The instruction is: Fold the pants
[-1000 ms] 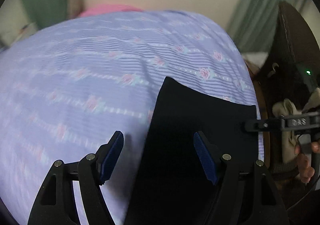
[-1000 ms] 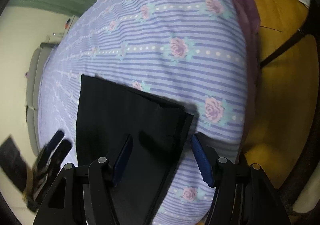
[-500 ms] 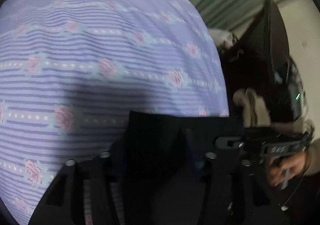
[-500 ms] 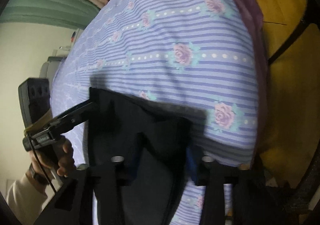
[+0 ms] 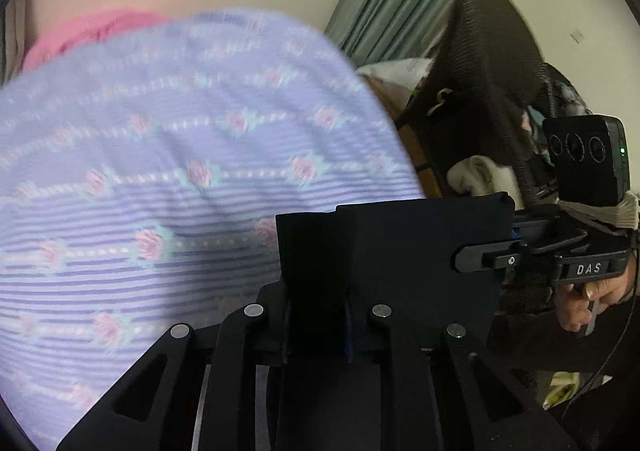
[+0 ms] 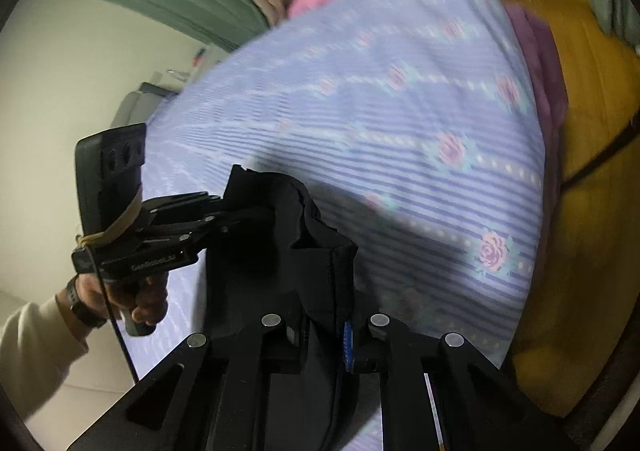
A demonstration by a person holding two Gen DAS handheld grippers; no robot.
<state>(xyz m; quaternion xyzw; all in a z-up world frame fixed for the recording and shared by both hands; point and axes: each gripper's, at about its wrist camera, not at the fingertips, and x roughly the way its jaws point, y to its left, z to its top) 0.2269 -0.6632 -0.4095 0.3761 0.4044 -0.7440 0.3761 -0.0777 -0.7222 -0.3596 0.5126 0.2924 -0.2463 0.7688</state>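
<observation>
Pants (image 5: 400, 251) pinched between both fingers (image 5: 349, 331)

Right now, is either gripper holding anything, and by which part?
Both hold the black pants. The left gripper and the right gripper are each shut on the near edge of the folded cloth, one at each end, above the striped bedspread.

Black pants (image 5: 404, 251), folded, lifted.

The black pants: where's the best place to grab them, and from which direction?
By the near folded edge, at its two corners, coming in from the bed's near side. The black pants hang as a flat stack, and the left gripper and right gripper each pinch one corner there.
</observation>
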